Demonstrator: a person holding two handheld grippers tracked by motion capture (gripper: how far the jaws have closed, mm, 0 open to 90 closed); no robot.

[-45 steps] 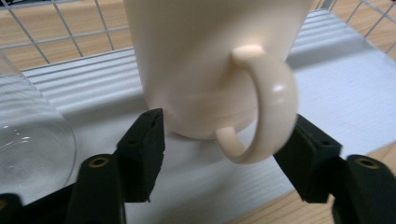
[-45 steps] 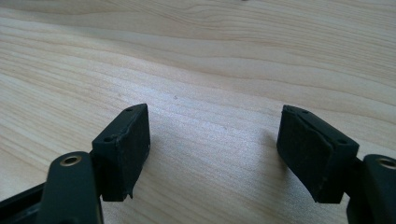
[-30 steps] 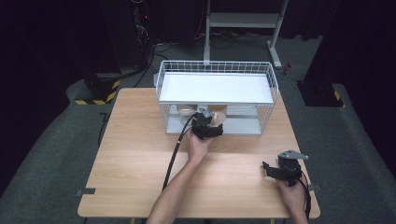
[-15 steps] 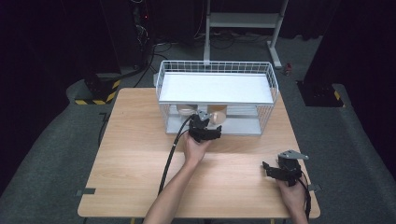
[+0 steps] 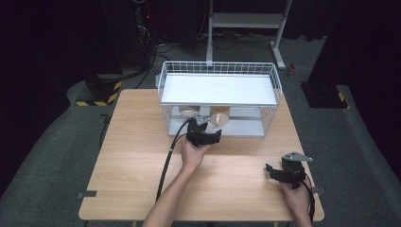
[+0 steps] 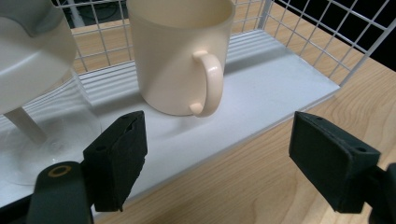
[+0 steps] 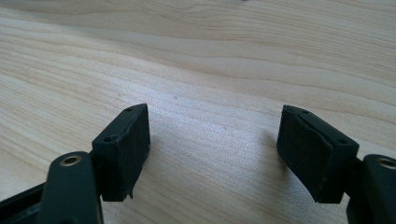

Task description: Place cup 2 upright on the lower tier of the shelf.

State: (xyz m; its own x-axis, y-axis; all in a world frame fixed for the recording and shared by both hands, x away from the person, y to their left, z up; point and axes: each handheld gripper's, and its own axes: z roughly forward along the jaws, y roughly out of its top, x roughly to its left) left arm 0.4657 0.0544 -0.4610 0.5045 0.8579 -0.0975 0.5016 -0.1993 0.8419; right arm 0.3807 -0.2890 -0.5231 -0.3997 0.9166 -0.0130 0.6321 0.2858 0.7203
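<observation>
A cream mug (image 6: 177, 56) with its handle (image 6: 208, 84) facing me stands upright on the white lower shelf (image 6: 280, 79) of a wire rack (image 5: 217, 66); in the high view the mug (image 5: 219, 116) sits behind the rack's front. My left gripper (image 5: 207, 128) hovers just in front of that shelf. Its jaws (image 6: 219, 140) are open and have just been opening, with nothing between them and the mug a short way beyond. My right gripper (image 5: 274, 170) rests low over the table near its front right corner, its jaws (image 7: 212, 140) open over bare wood.
A pale rounded vessel (image 6: 28, 51) over a clear glass base (image 6: 56, 135) stands left of the mug on the same shelf. The rack's white upper shelf (image 5: 217, 90) covers both. The wooden table (image 5: 132, 156) stretches in front of the rack.
My left gripper has drawn back a little from the rack's front towards the person, and the mug stays on the shelf. The right gripper has kept still.
</observation>
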